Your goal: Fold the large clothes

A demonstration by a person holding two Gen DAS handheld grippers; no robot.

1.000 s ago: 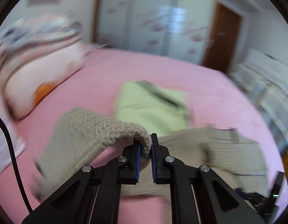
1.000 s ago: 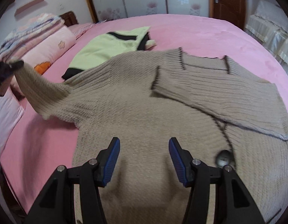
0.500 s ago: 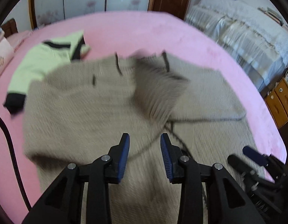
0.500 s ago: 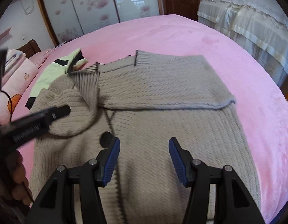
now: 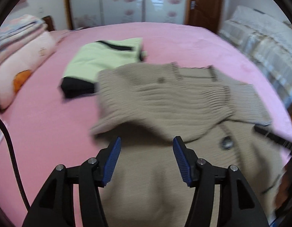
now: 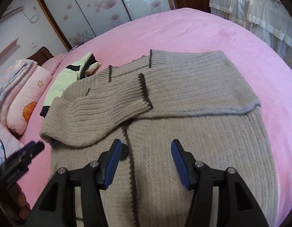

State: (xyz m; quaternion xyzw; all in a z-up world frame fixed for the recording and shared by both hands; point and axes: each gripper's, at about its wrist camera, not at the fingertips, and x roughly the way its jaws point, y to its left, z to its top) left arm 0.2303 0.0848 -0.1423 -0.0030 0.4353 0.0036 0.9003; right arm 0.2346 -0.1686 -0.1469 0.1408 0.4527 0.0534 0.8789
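A beige knitted cardigan with dark trim lies flat on the pink bed. Its left sleeve is folded across the chest, over the other sleeve. In the left wrist view the cardigan is blurred. My left gripper hangs above the cardigan's lower left part. Its jaws are opening and nothing is between them. It also shows as a black shape, the left gripper, at the cardigan's left edge. My right gripper stands open over the button band, beside a dark button, holding nothing.
A folded light-green garment with black trim lies behind the cardigan on the left. Pink pillows and stacked bedding line the bed's left side. A second bed with a white cover stands to the right. Wardrobe doors and a brown door are at the back.
The left gripper carried the sleeve over the cardigan, let it go and opened wide, then drew back and lower. The right gripper swung across the cardigan and stayed open.
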